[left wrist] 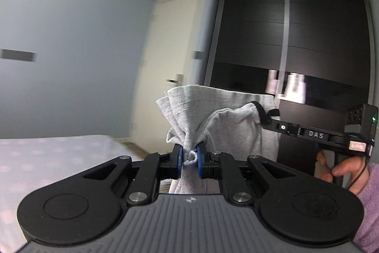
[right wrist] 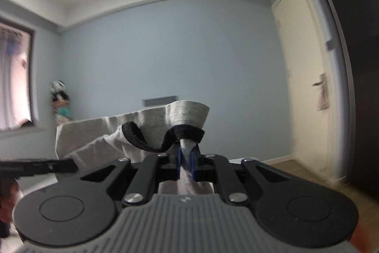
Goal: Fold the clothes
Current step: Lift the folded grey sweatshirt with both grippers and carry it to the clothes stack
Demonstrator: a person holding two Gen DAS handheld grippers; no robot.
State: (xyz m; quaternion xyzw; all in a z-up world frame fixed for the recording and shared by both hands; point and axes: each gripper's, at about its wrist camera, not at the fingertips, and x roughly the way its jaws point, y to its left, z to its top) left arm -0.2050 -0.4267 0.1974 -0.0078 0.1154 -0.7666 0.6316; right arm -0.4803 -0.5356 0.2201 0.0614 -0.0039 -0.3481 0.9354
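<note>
A light grey garment (left wrist: pixel 227 125) with a black neck band hangs in the air between my two grippers. My left gripper (left wrist: pixel 189 161) is shut on a bunched grey hem, its blue pads pinching the cloth. In the right wrist view my right gripper (right wrist: pixel 186 164) is shut on the grey garment (right wrist: pixel 151 125) just below the black collar (right wrist: pixel 187 133). The right gripper's body (left wrist: pixel 315 134) shows at the right of the left wrist view, held by a hand (left wrist: pixel 343 172) in a purple sleeve. The left gripper's body (right wrist: pixel 38 166) enters the right wrist view from the left.
A bed with a pale dotted cover (left wrist: pixel 47 158) lies low at the left. A cream door (left wrist: pixel 173 63) and a dark wardrobe (left wrist: pixel 296 39) stand ahead. In the right wrist view there is a blue wall, a window (right wrist: pixel 11 77) and a plush toy (right wrist: pixel 60 101).
</note>
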